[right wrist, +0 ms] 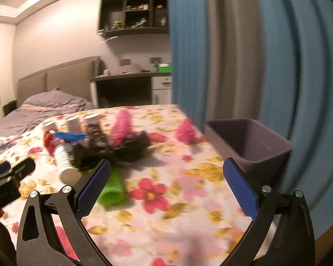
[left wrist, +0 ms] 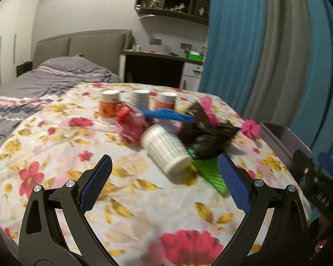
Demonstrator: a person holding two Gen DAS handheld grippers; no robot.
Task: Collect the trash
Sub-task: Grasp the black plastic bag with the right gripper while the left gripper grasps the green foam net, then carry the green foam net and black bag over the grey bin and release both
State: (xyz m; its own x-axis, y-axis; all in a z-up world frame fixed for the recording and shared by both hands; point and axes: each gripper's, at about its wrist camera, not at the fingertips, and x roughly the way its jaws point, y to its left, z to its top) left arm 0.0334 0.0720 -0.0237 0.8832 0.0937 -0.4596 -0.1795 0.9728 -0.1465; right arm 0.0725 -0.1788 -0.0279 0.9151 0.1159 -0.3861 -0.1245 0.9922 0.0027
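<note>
A heap of trash lies on the floral tablecloth. In it are a tipped white paper cup, crumpled black wrapping, a green ridged piece, a red wrapper, a blue strip and pink scraps. My left gripper hangs open just short of the cup, with nothing between its fingers. My right gripper is open too, above the cloth, with the green piece by its left finger. The grey bin stands at the table's right edge.
Three upright paper cups stand behind the heap. A bed lies to the left, and a blue and grey curtain hangs on the right. A desk and wall shelves sit at the back. The right gripper's body shows beside the bin.
</note>
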